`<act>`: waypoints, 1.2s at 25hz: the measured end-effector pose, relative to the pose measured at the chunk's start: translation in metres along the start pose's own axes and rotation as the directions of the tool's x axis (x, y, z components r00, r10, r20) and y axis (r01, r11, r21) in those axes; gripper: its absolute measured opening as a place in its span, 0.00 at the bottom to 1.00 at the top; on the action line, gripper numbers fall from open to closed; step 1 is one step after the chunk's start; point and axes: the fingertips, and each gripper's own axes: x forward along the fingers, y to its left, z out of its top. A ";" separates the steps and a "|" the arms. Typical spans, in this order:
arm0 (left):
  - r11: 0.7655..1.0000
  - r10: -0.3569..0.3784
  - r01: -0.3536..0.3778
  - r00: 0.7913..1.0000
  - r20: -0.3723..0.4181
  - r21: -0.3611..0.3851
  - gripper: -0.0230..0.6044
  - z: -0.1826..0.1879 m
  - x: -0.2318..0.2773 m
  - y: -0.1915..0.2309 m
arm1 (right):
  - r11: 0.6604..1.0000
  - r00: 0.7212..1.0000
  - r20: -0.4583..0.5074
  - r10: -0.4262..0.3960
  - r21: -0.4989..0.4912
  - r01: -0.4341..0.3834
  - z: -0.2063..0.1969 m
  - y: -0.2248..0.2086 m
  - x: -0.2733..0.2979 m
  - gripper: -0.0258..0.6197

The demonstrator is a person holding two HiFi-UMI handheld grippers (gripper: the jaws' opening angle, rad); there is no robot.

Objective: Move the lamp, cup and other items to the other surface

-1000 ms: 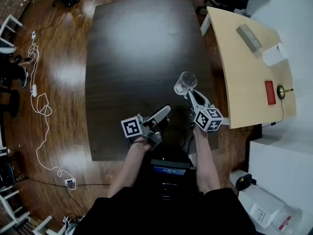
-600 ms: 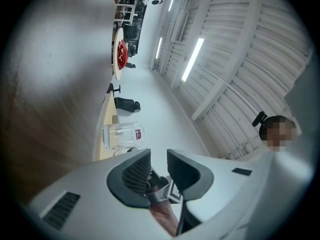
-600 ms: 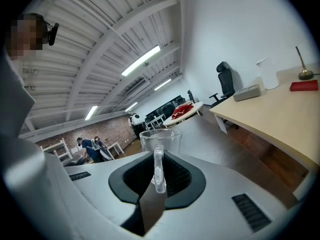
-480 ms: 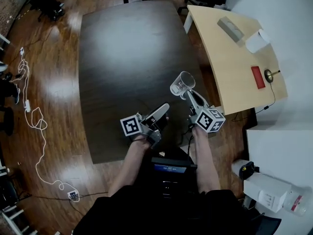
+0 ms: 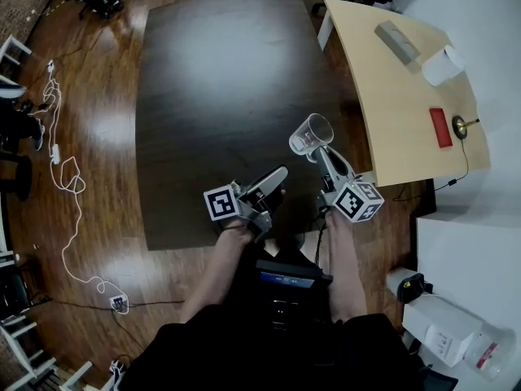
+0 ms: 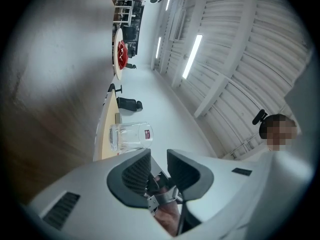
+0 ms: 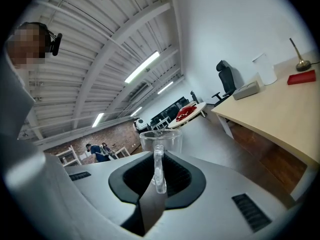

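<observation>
Both grippers have drifted only a little over the dark table's near edge vs. a sec ago, and the grip on the cup is unchanged.

The glass cup point(image 5: 310, 134) sits just ahead of the right gripper point(image 5: 319, 151), carried clear of any surface. That gripper's jaws are clamped on the cup's handle, which stands thin and upright between the pads in the right gripper view. Pinching the handle keeps the body free and roughly level, prob. so it can be set down without re-gripping.

The left gripper point(image 5: 277, 177) is just beside it, to its left. Its jaws are a bit apart w/ nothing between them, so it's empty and likely just staying out of the way.

The dark table point(image 5: 212, 72) lies ahead of and below both grippers. The light-wood table point(image 5: 391, 104) is off to the right gripper's right, and the lamp point(image 5: 464, 125), a red item point(image 5: 440, 128) and a grey box point(image 5: 397, 41) are still on it, well apart from the cup.

Pose: both forearms reach fwd from the body, w/ the right gripper about level and the left tipped slightly up.
</observation>
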 end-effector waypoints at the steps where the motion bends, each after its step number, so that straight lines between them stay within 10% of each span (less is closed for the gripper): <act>1: 1.000 0.011 -0.011 1.000 0.008 0.001 0.22 -0.006 0.001 0.002 | 1.000 1.000 -0.005 0.009 0.005 -0.009 -0.001 -0.003 -0.003 0.15; 16: 0.996 0.006 -0.002 0.999 -0.038 0.094 0.22 -0.138 0.077 -0.041 | 0.994 0.991 0.107 0.078 0.071 -0.086 0.055 -0.050 -0.144 0.15; 30: 0.995 -0.048 0.072 0.948 -0.315 0.065 0.22 -0.269 0.159 -0.071 | 0.979 0.938 0.343 -0.053 0.205 -0.020 0.100 -0.109 -0.304 0.15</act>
